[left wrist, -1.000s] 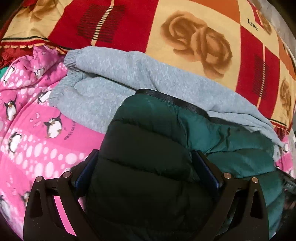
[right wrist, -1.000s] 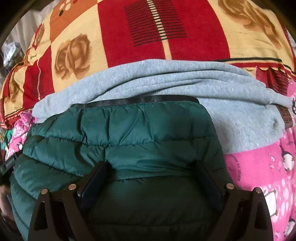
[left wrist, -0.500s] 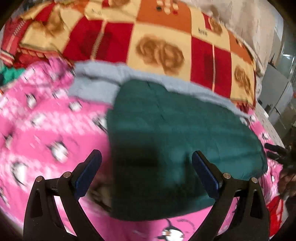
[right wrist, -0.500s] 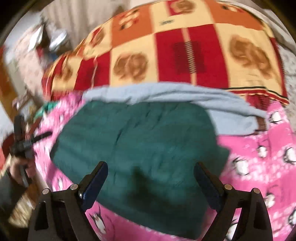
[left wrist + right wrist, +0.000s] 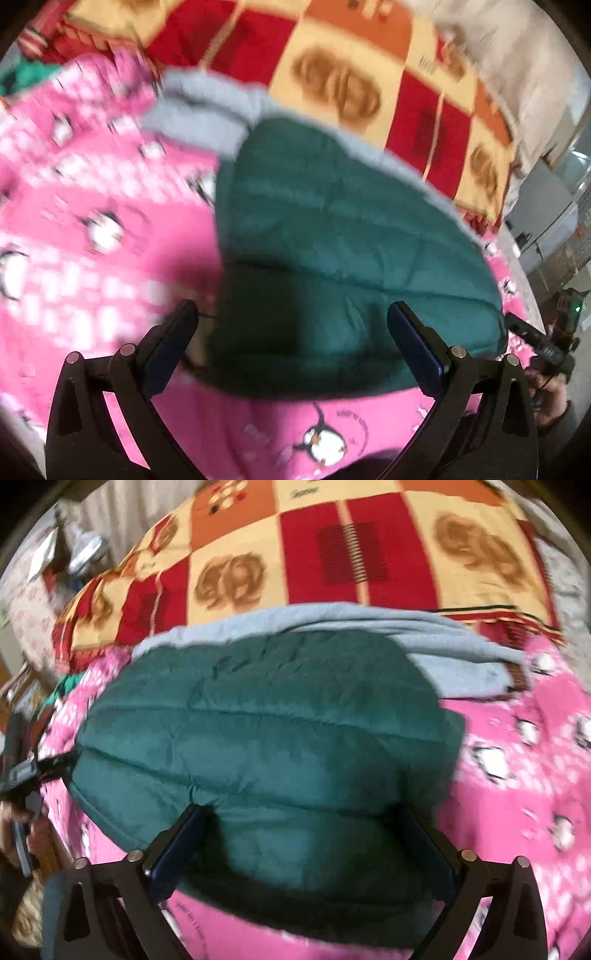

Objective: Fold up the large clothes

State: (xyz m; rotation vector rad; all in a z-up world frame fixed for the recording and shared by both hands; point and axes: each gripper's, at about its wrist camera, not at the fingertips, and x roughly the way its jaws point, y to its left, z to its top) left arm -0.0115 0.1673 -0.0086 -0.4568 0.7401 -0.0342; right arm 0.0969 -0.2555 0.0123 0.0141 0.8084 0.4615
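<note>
- Both hand-held grippers have pulled back from the green jacket (image 5: 332,258) since a second ago, when it filled the space between their fingers; now the whole folded bundle shows with pink cloth around it.
- Left hand-held gripper (image 5: 291,328) stands wide with nothing pinched; the jacket's near edge lies in view between its fingers, whether touching I cannot tell.
- Right hand-held gripper (image 5: 306,834) is opening its jaws wide; the jacket (image 5: 266,738) shows between them, not pinched.
- Folded green jacket lies on a pink penguin blanket (image 5: 92,229) on the bed.
- Grey garment (image 5: 461,664) sticks out from behind and under the jacket's far edge.
- Red and yellow rose blanket (image 5: 332,554) covers the bed beyond.
- Both views are blurred.
</note>
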